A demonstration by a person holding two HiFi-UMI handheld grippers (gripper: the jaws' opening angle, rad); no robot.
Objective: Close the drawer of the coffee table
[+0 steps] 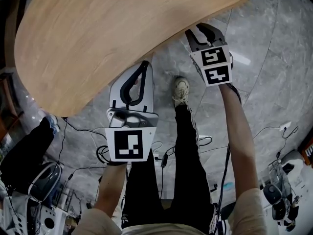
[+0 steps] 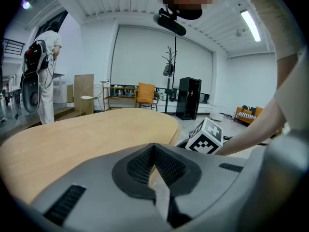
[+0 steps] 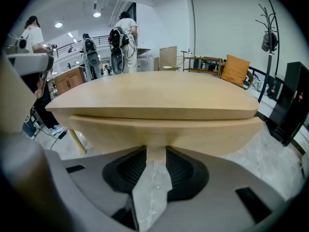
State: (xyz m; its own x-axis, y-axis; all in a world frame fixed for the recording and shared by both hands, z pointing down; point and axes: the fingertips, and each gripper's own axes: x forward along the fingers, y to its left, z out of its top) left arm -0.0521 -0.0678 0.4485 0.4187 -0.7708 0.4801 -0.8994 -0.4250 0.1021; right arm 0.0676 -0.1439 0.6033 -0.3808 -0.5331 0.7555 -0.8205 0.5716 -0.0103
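The coffee table's pale wooden top (image 1: 98, 38) fills the upper left of the head view. In the right gripper view the drawer front (image 3: 193, 132) sits just under the top (image 3: 154, 95), tucked below its overhang. My right gripper (image 3: 155, 151) points at that front from close by, its jaws a little apart with only wood and floor showing between them. In the head view it (image 1: 199, 27) is at the table's rim. My left gripper (image 1: 145, 63) rests at the rim further left, with its tips (image 2: 154, 149) together and nothing held.
The person's leg and shoe (image 1: 181, 89) stand on the grey marble floor between the arms. Cables (image 1: 102, 153) trail on the floor, with equipment at the lower left. Behind the table stand people with backpacks (image 3: 123, 37), a coat stand (image 3: 268, 33) and a black cabinet (image 2: 188, 98).
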